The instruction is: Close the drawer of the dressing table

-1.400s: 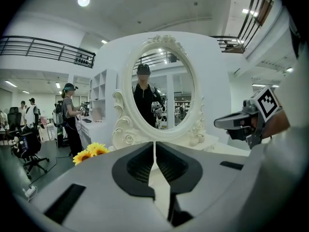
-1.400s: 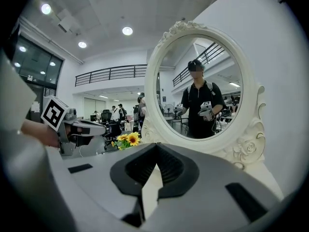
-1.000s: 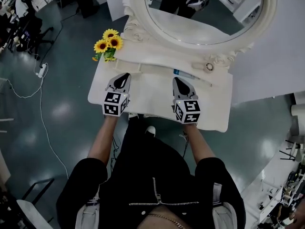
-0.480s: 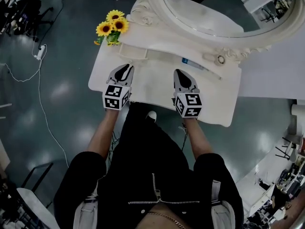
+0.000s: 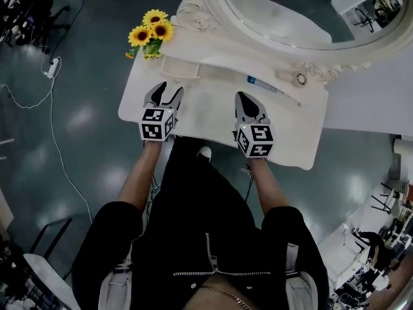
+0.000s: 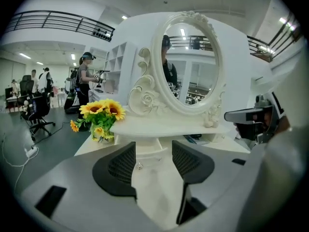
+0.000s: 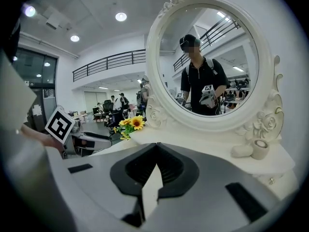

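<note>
Under the raised shelf, at the sunflowers (image 5: 150, 36) end: drawer (image 5: 179, 68), pulled part-way out over the top of the dressing table (image 5: 284, 126), open top showing in the head view.
Drawer front: faces the person; small knob (image 6: 140, 165) on it, seen in the left gripper view within the gap, close to the left-hand jaw.
Drawer long axis: runs side to side along the table's back; slides in away from the person, toward the mirror (image 5: 284, 11).
Left gripper (image 5: 164, 90): jaws spread wide, just been opening; nothing pressed between the pads, only the drawer front beyond the gap; tips short of it, apart, tilted slightly down toward it.
Right gripper (image 5: 246, 99): jaws closed tip to tip on nothing; hovers over bare tabletop, well to the right of the drawer, aimed at the mirror's base.
Nearer hand: left, lined up almost straight on with the drawer; right off to one side.
Deciding relation: drawer straight ahead of the left fingertips and a little beyond, so probably a plain forward push on the front, square to the long axis.
Step judged: approach about done, push not yet begun, drawer not yet shut.
Risk: off-centre contact, then a skewed drawer jammed in its slot; flowers close by on the left.
</note>
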Demonstrator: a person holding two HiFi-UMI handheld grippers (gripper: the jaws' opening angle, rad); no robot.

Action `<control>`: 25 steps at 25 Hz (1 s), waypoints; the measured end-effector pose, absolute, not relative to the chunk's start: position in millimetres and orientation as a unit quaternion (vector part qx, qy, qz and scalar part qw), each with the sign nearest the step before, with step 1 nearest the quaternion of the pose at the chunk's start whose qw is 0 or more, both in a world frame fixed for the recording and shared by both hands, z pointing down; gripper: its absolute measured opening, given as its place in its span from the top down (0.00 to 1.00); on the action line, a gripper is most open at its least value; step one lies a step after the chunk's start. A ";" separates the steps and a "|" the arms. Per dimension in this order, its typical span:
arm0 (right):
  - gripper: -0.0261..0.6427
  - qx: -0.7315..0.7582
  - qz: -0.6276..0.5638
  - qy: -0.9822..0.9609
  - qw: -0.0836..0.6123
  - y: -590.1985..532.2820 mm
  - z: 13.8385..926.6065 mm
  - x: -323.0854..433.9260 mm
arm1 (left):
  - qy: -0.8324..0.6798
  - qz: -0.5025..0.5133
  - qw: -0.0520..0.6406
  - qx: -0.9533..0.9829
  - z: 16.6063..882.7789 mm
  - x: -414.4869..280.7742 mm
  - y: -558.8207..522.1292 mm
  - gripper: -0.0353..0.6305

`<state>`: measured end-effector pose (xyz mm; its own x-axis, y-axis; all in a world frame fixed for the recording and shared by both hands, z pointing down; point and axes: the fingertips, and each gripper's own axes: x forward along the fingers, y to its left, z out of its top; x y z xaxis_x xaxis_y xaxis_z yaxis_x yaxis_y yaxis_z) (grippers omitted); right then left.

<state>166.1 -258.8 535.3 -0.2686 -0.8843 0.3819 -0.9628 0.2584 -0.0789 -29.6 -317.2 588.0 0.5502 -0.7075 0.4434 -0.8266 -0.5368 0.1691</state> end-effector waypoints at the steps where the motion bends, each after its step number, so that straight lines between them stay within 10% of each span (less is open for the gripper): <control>1: 0.95 0.591 0.151 -0.782 0.132 -259.0 536.3 166.7 | -0.448 0.164 0.194 0.857 594.2 -30.7 -318.6 0.58; 25: 0.95 0.607 0.185 -0.757 0.156 -288.2 563.2 185.2 | -0.449 0.146 0.416 0.777 707.7 -28.8 -359.8 0.67</control>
<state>185.2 -288.2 563.2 -0.2149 -0.8607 0.4616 -0.9766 0.1952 -0.0906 -28.8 -359.8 707.7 0.5544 -0.5763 0.6004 -0.8193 -0.2516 0.5151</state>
